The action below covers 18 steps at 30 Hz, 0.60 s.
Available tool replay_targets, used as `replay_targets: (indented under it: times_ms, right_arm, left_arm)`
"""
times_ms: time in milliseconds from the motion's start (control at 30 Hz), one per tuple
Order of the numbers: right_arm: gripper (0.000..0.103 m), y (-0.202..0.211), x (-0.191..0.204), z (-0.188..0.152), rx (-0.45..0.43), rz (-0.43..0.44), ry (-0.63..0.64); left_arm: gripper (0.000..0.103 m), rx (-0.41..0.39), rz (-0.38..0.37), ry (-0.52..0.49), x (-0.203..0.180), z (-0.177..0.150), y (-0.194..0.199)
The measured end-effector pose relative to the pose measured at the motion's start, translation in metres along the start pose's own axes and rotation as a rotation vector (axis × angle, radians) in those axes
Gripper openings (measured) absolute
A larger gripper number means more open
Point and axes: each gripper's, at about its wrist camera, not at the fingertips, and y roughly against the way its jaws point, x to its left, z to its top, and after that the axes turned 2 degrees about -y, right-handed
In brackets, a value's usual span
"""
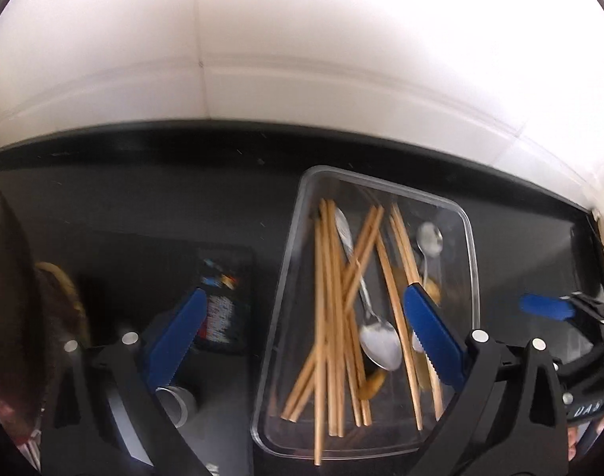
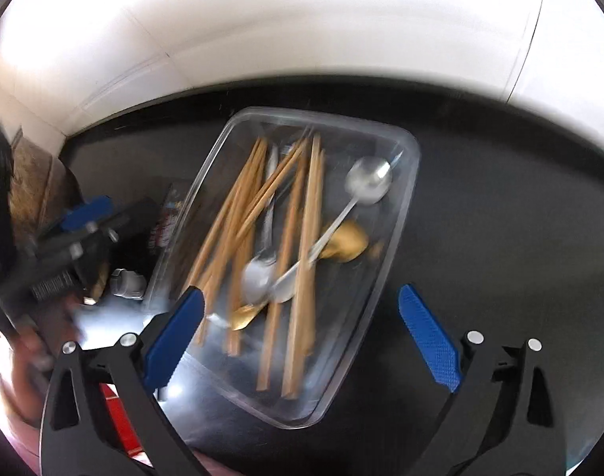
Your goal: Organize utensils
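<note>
Lying on a dark countertop (image 1: 143, 206), a clear plastic tray (image 1: 470, 246) is seen to hold a loose tangle of wooden chopsticks (image 1: 325, 317), silver spoons (image 1: 381, 341) and a gold spoon (image 2: 347, 240). The left gripper (image 1: 302, 317) is held wide open above the tray, nothing gripped. The right gripper (image 2: 302, 309) is likewise spread wide over the tray's near end, empty.

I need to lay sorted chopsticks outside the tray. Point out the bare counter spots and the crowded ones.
Bare dark counter lies right of the clear tray, and behind it toward the white wall. Left of the tray is crowded: a printed packet and tape roll. The tray itself is full.
</note>
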Motion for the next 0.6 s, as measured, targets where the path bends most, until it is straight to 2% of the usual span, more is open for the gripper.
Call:
replay_targets:
  times_ms: [67,233,400,600]
  right_arm:
    - [0.096,0.011,-0.001,-0.005,-0.05,-0.086,0.049]
    - [0.096,0.024,-0.026,-0.036,-0.083,-0.201,0.054]
    - [0.096,0.028,-0.043,-0.062,-0.084,-0.324,0.08]
    - [0.096,0.046,-0.059,-0.089,-0.1,-0.302,0.04]
  left_arm:
    - [0.096,0.002,0.023,0.008,0.002,0.001,0.004]
    - [0.096,0.047,-0.023,0.01,-0.009,-0.013,0.007]
    - [0.096,0.066,-0.024,-0.071,-0.052,-0.037,0.015]
    - [0.097,0.097,0.001,-0.158,-0.107,-0.067,0.013]
